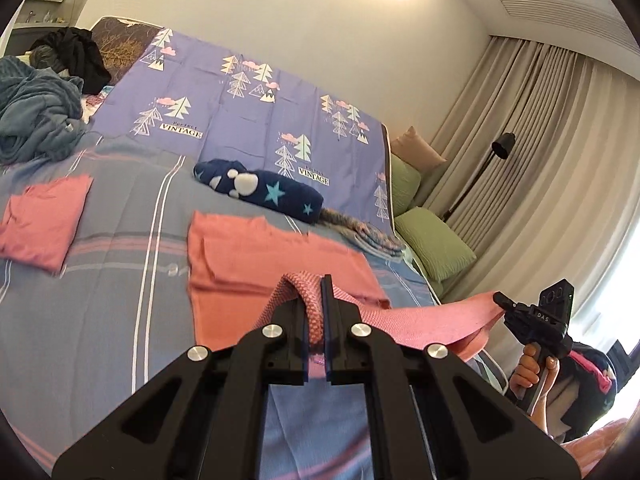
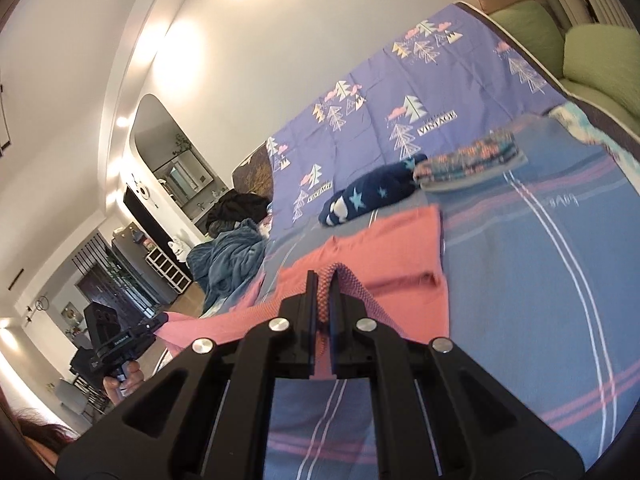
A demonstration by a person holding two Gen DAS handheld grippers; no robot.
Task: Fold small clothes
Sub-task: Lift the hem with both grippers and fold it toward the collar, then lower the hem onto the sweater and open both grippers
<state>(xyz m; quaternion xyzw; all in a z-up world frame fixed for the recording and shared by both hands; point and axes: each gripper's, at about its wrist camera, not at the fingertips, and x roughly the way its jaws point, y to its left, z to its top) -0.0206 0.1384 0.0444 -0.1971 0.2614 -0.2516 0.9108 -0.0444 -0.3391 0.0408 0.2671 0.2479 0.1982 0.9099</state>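
Jaws of both grippers pinch the half-lifted pink garment [image 1: 256, 256]

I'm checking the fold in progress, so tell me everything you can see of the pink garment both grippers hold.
The pink garment looks like soft knit fabric, salmon-pink. Its far part lies flat on the striped bedspread; its near edge is lifted, pinched in the left gripper and the right gripper, and stretched between them. A crease runs across the flat part.

Ahead of you the striped bed [image 1: 120, 216], a purple tree-print sheet [image 1: 240, 120], green cushions [image 1: 434, 242], beige curtains [image 1: 532, 128], a black floor lamp [image 1: 502, 146], a crumpled blue blanket [image 1: 36, 112]
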